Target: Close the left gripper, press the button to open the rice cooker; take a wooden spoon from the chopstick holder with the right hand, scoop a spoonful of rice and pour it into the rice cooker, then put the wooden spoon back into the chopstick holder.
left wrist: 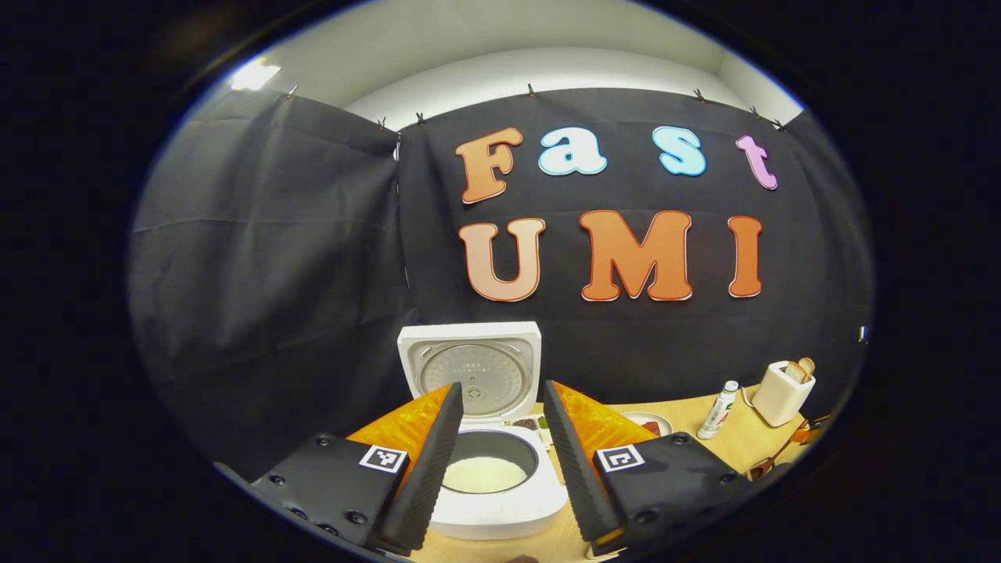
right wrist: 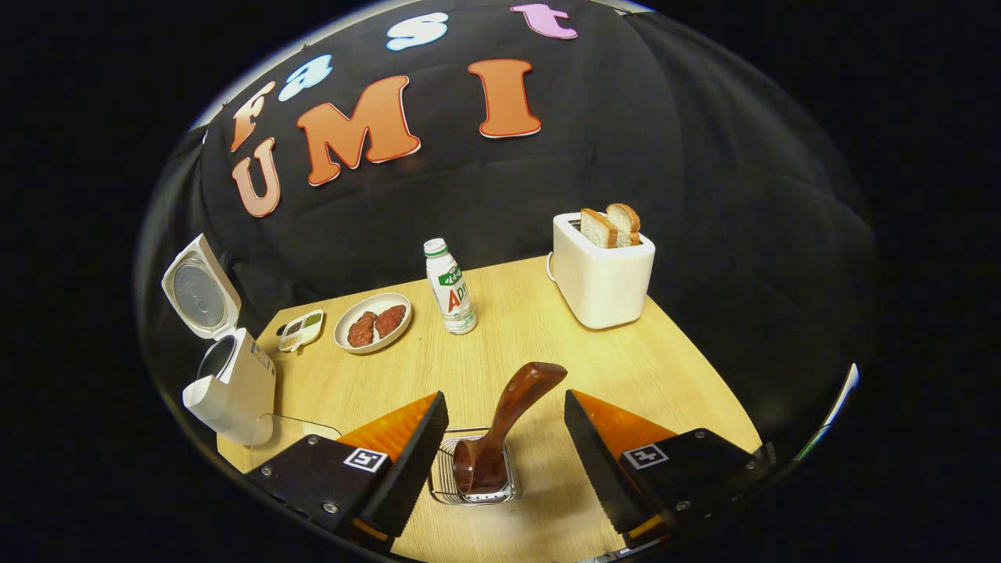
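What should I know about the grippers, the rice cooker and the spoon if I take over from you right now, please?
Left gripper: open, holding nothing, above the rice cooker.
Right gripper: open, holding nothing, astride the wooden spoon.
Cooker lid is up; white rice in the pot.
The spoon stands in the chopstick holder.
Done: lid opened.
Left: cannot tell whether the scoop is already done or yet to come.

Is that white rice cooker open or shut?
Open: the rice cooker has its lid standing upright, and white rice shows inside.
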`<action>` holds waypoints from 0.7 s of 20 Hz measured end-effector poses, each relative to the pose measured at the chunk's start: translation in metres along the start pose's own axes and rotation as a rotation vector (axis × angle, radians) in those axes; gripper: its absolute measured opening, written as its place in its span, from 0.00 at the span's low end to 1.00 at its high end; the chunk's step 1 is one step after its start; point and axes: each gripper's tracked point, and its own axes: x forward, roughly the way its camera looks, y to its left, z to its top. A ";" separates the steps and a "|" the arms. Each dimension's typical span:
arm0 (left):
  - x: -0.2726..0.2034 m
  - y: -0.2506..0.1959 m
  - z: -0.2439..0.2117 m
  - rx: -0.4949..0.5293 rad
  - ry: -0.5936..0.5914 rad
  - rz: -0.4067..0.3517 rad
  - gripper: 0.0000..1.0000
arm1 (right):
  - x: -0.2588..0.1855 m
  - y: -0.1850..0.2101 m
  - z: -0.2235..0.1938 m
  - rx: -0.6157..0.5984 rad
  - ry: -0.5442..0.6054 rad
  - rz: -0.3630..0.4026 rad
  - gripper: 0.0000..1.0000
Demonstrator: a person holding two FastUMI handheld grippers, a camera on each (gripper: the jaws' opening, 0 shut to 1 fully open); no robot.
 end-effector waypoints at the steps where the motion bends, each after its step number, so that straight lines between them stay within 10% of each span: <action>1: -0.004 -0.005 -0.001 0.004 -0.002 -0.012 0.74 | 0.004 -0.001 -0.002 0.008 0.005 0.003 0.93; 7: -0.020 -0.032 -0.004 0.058 -0.009 -0.033 0.93 | 0.030 -0.001 -0.008 0.119 0.016 0.060 0.80; 14: -0.016 -0.059 -0.014 0.076 0.025 -0.097 0.93 | 0.024 0.012 -0.011 0.201 -0.020 0.110 0.31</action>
